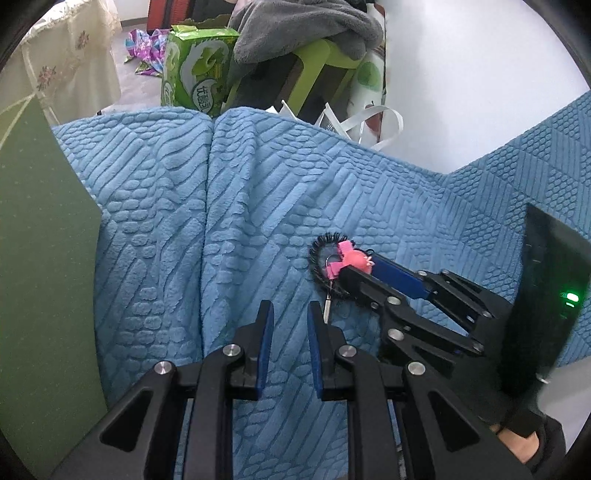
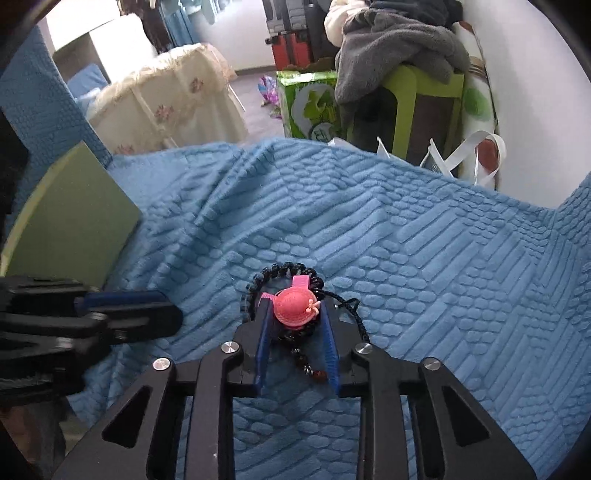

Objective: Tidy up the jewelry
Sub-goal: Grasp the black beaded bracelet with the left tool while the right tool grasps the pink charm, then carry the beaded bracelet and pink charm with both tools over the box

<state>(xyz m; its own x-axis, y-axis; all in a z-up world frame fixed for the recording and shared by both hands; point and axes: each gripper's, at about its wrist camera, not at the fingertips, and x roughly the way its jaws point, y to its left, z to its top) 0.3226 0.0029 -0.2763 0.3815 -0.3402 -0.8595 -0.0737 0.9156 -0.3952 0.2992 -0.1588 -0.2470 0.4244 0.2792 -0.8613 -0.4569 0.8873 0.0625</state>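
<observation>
A pink hat charm (image 2: 295, 308) with a small bow lies on a coil of black beaded bracelet (image 2: 280, 273) on the blue textured blanket (image 2: 406, 258). My right gripper (image 2: 295, 317) points down at it, its blue pads closed against the hat's two sides. A dark bead tassel (image 2: 308, 365) trails back between the fingers. In the left wrist view the right gripper (image 1: 356, 267) comes in from the right onto the hat charm (image 1: 354, 258), and a small metal pendant (image 1: 327, 308) hangs from the black coil (image 1: 321, 251). My left gripper (image 1: 290, 315) hovers just left of it, open, nothing between its pads.
A green board (image 1: 40, 266) leans at the left edge of the blanket. A black device (image 1: 550, 295) with a green light stands at the right. Beyond the blanket are a green carton (image 1: 195, 70), a green stool under grey clothing (image 1: 306, 33) and white bag handles (image 1: 369, 118).
</observation>
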